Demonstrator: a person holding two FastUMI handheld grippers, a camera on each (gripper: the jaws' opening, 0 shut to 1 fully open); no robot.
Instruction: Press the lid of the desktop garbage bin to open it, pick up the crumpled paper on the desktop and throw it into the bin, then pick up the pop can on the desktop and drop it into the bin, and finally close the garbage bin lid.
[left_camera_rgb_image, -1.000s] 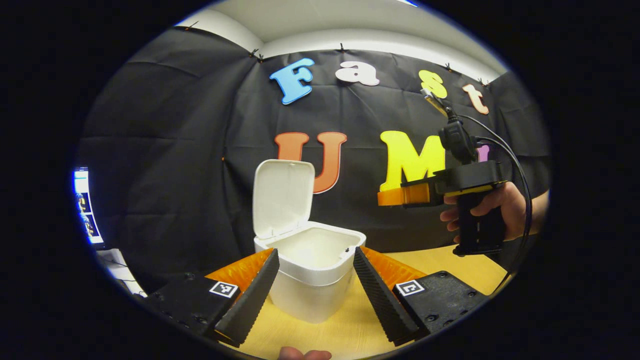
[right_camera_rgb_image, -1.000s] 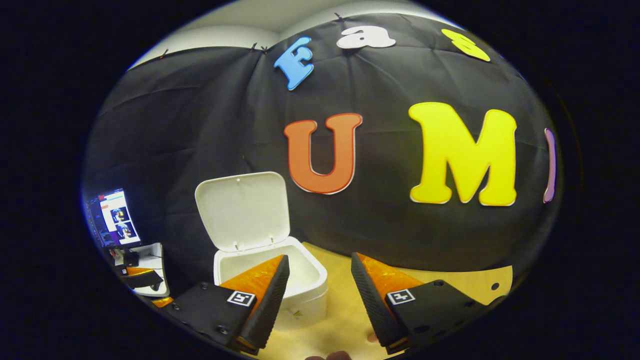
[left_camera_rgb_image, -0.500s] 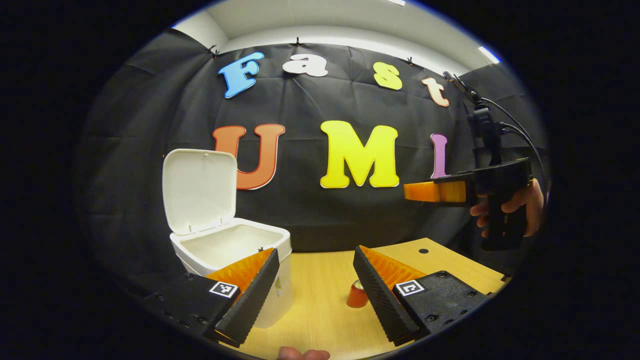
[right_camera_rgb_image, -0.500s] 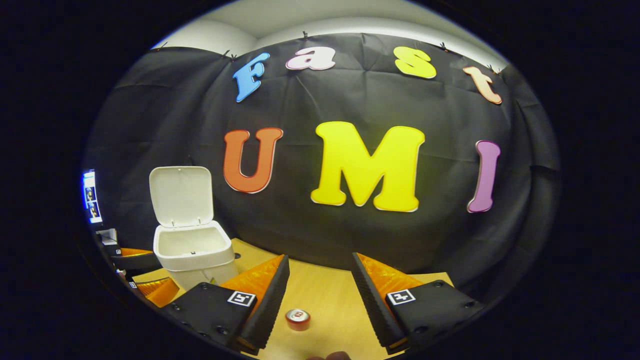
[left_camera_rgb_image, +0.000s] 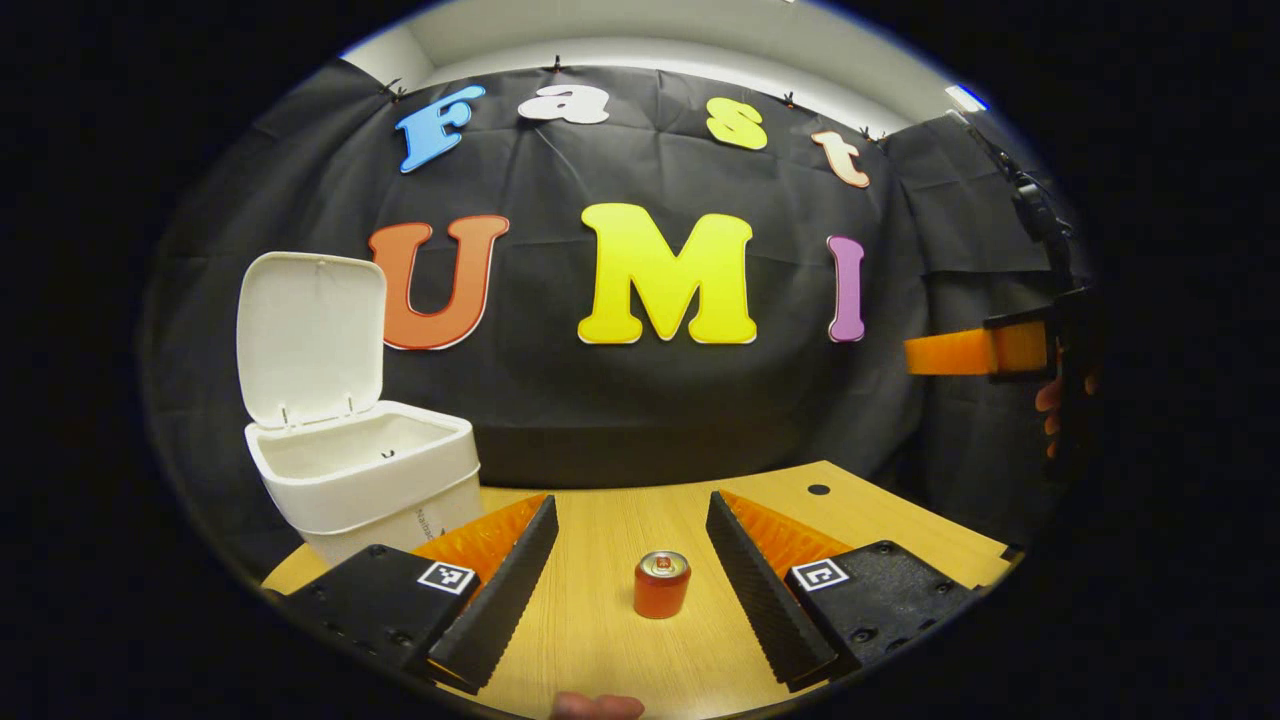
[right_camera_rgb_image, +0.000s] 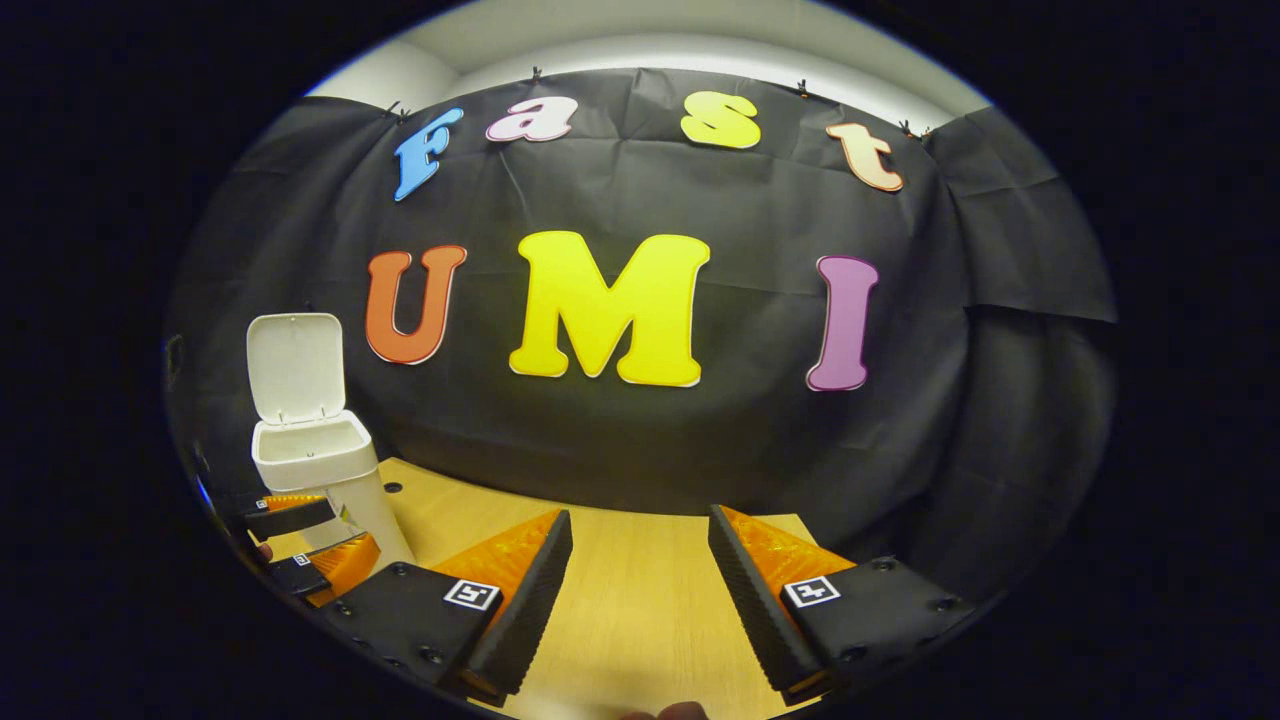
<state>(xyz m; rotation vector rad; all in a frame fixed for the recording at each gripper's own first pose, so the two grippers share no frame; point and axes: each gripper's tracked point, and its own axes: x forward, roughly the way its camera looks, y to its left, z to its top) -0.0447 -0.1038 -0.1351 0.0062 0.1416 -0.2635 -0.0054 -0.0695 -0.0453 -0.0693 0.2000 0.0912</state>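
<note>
1. Desk (left_camera_rgb_image: 600, 640): wooden top. In the left gripper view its far edge runs along the foot of the booth wall, and the R corner drops off at approx 4 o'clock. A small round hole (left_camera_rgb_image: 819, 490) sits nr that far R edge.
2. Open room: bare wood btwn the bin and the R edge in both views. In the right gripper view the strip ahead of your R claw is plain desk up to the wall.
3. Bin (left_camera_rgb_image: 375, 490): white, at 9 o'clock in the left gripper view, just beyond your L finger. Lid (left_camera_rgb_image: 310, 335) stands upright, hinged at the back, mouth open. What's inside can't be made out.
4. Pop can (left_camera_rgb_image: 661, 585): upright on the desk, dead ahead at 12 o'clock of your left gripper (left_camera_rgb_image: 632, 575), lying btwn the two fingers, touching neither.
5. Your L claw: fingers spread wide apart, holding nothing.
6. Your right gripper (right_camera_rgb_image: 640, 590): fingers also wide apart, nothing btwn them but desk. In the left gripper view it hangs at 3 o'clock, well above the desk, w/ a hand on the grip.
7. Right gripper view: bin at 9 o'clock, L claw low beside it.
</note>
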